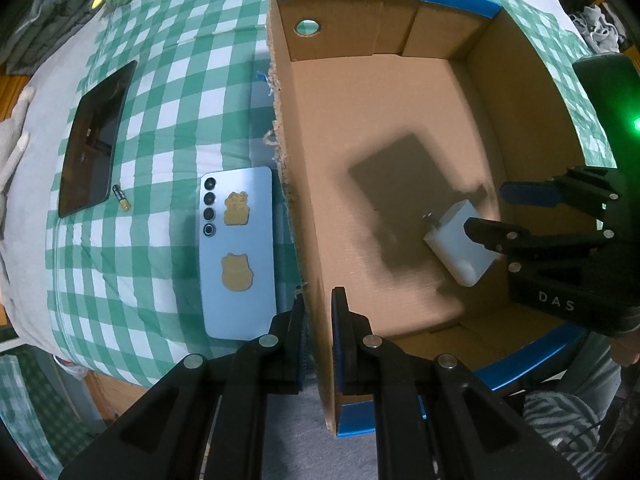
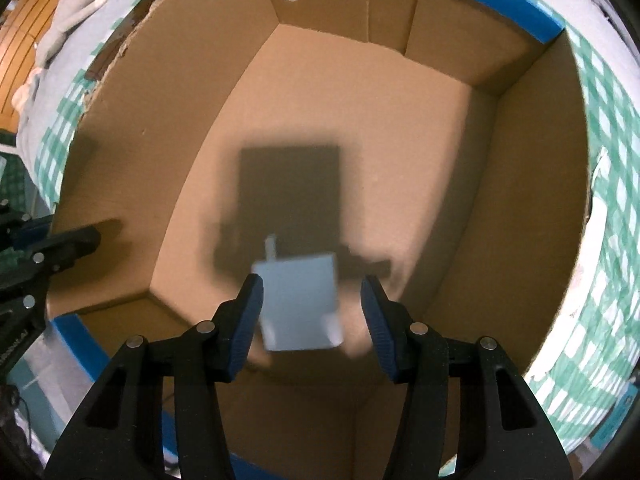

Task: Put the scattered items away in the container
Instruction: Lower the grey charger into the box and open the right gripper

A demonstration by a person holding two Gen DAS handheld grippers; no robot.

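Left gripper (image 1: 318,330) is clamped on the box (image 1: 304,216) wall, jaws pinching the torn edge. Right gripper (image 2: 312,308) is inside the box, jaws spread wide – the white charger (image 2: 298,304) sits blurred between them, touching neither. Phone (image 1: 238,252) and tablet (image 1: 98,138) lie outside on the checked cloth (image 1: 168,92)

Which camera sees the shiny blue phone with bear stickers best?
The left wrist view: the light-blue smartphone lies fully visible, back up, on the green checked cloth beside the cardboard box. The right wrist view shows none of it.

Brown box (image 1: 400,128) with blue rim — white charger (image 1: 460,240), green-checked cloth (image 1: 180,80).
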